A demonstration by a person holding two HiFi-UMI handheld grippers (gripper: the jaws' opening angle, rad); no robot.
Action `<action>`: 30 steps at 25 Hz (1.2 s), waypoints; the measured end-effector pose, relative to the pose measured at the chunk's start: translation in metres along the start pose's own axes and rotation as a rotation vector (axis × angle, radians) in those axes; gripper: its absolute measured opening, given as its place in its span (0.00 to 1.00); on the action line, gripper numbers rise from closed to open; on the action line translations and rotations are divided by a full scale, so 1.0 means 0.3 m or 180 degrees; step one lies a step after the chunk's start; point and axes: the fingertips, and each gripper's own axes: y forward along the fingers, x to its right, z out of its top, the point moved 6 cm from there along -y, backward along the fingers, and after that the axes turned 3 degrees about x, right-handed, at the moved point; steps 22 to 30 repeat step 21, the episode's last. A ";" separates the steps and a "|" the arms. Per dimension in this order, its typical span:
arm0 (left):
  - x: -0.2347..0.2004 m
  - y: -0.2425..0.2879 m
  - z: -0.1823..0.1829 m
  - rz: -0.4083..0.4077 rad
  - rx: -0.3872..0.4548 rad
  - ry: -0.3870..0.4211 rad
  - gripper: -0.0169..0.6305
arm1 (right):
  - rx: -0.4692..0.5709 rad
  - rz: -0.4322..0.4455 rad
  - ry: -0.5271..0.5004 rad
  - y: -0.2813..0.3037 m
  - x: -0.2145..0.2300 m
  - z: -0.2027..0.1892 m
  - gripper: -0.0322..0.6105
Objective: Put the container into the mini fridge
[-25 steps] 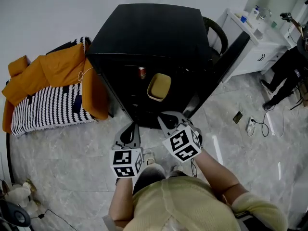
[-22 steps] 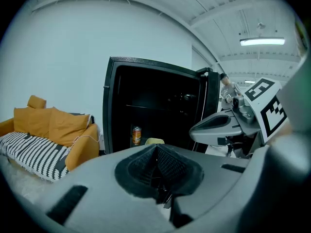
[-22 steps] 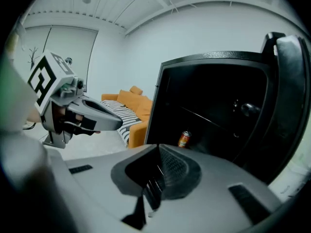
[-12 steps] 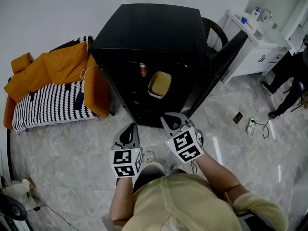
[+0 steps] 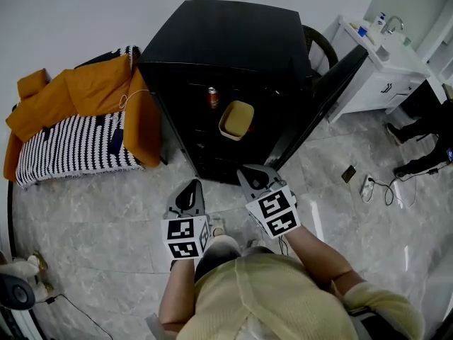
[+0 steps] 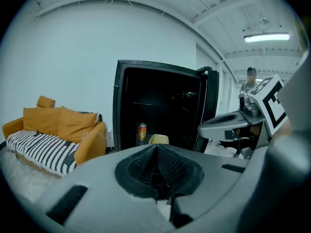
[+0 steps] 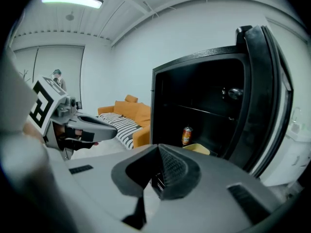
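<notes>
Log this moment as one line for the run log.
container: inside mini fridge, beside can | door: open | left tongs: shut, empty | right tongs: shut, empty

Pale yellow top, grey left tongs, grey right tongs, white black-marked cubes

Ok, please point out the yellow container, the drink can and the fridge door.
Yellow container (image 5: pixel 236 120): head view, the middle of its top.
Drink can (image 5: pixel 212 98): head view, its side, inside the fridge.
Fridge door (image 5: pixel 327 96): head view, the middle of the open door.
</notes>
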 end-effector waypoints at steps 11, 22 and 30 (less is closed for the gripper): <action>0.010 0.006 0.001 0.0010 -0.0033 0.0026 0.06 | 0.0026 0.0062 0.0112 -0.002 0.010 -0.007 0.10; 0.025 0.014 0.002 -0.0025 -0.0027 0.0052 0.06 | 0.0034 0.0100 0.0087 -0.006 0.022 -0.016 0.10; 0.025 0.014 0.002 -0.0025 -0.0027 0.0052 0.06 | 0.0034 0.0100 0.0087 -0.006 0.022 -0.016 0.10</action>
